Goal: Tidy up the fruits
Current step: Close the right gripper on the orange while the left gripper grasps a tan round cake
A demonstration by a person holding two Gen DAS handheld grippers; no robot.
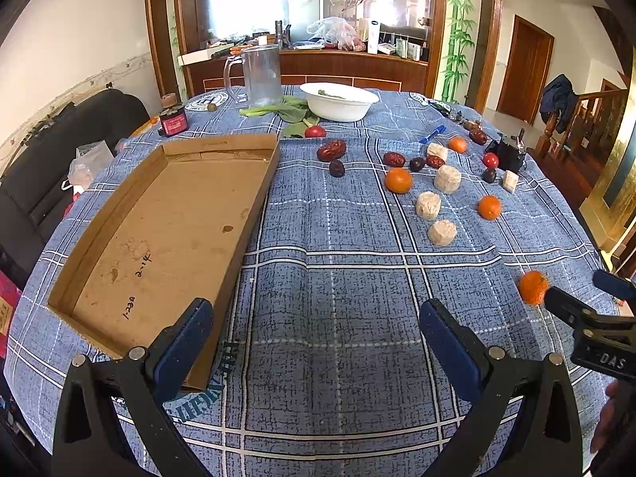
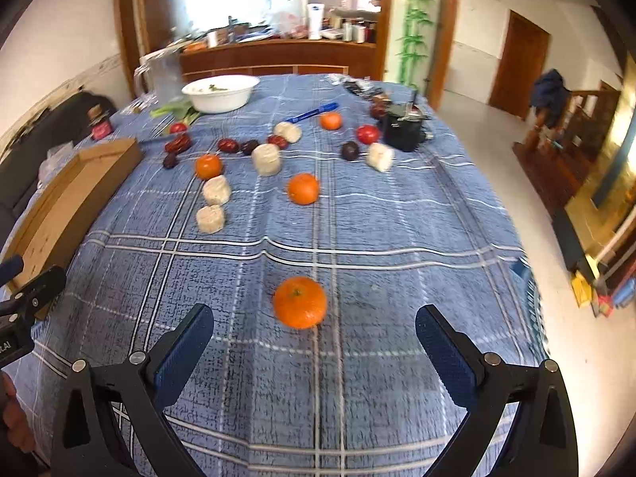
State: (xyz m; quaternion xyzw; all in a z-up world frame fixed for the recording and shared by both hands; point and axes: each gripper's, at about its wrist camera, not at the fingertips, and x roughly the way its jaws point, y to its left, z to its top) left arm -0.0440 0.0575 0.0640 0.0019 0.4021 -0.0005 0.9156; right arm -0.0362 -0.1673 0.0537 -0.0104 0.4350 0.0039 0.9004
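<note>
A round table under a blue plaid tablecloth [image 1: 338, 278] fills both views. On its left side lies a shallow, empty cardboard tray [image 1: 171, 238], its near corner just beside your left gripper [image 1: 316, 342], whose jaws stand wide apart over bare cloth and hold nothing. At the far edge stand a white bowl [image 1: 338, 101] and a clear glass mug [image 1: 260, 75]. Scattered across the right half, well apart from the tray, are small oranges, dark red dates, pale cylindrical blocks and small red fruits. The nearest orange [image 2: 300, 302] sits alone on the cloth, close in front of your right gripper [image 2: 314, 344], whose jaws also stand wide apart and empty; the fruit lies just beyond the tips and a little left of centre. The right view is blurred, so the gripper seems to be moving. This orange looks like the first piece to collect, most likely for the tray. To grasp it well, shift slightly left, advance until the pads sit either side of its widest part, then close gently, since a round fruit can roll off if one pad touches first.
</note>
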